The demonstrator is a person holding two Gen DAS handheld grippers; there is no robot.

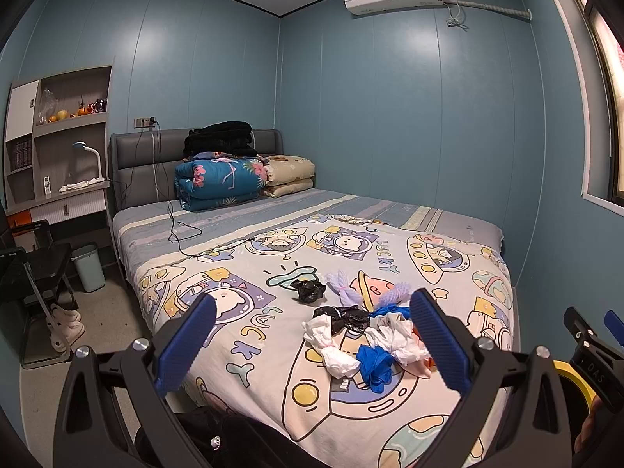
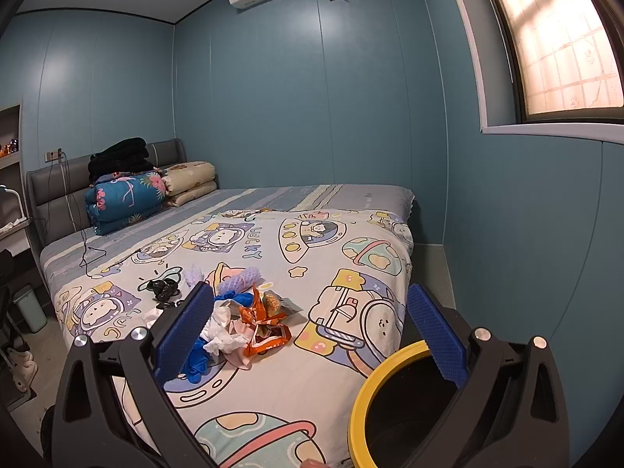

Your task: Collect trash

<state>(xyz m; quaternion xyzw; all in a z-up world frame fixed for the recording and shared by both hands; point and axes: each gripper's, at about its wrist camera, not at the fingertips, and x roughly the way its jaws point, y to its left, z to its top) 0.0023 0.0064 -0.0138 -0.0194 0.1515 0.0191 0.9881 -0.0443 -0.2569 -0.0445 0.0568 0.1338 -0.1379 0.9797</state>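
Observation:
A pile of trash lies on the cartoon bedspread (image 1: 273, 273): white crumpled plastic (image 1: 331, 351), a blue glove (image 1: 374, 362), black bags (image 1: 308, 290), lilac foam netting (image 1: 343, 284). In the right wrist view the pile also shows orange snack wrappers (image 2: 265, 335) and the blue glove (image 2: 197, 358). My left gripper (image 1: 312, 343) is open and empty, above the pile. My right gripper (image 2: 312, 335) is open and empty, just right of the pile. A yellow-rimmed black bin (image 2: 366, 394) stands at the bed's near right corner; its rim also shows in the left wrist view (image 1: 573, 378).
Folded quilts (image 1: 218, 179) and a black blanket (image 1: 220, 138) sit at the headboard. A black cable (image 1: 175, 230) trails over the bed. A pale green waste bin (image 1: 91, 267), a black chair (image 1: 35, 269) and a desk with shelves (image 1: 58, 195) stand left. A window (image 2: 553, 39) is right.

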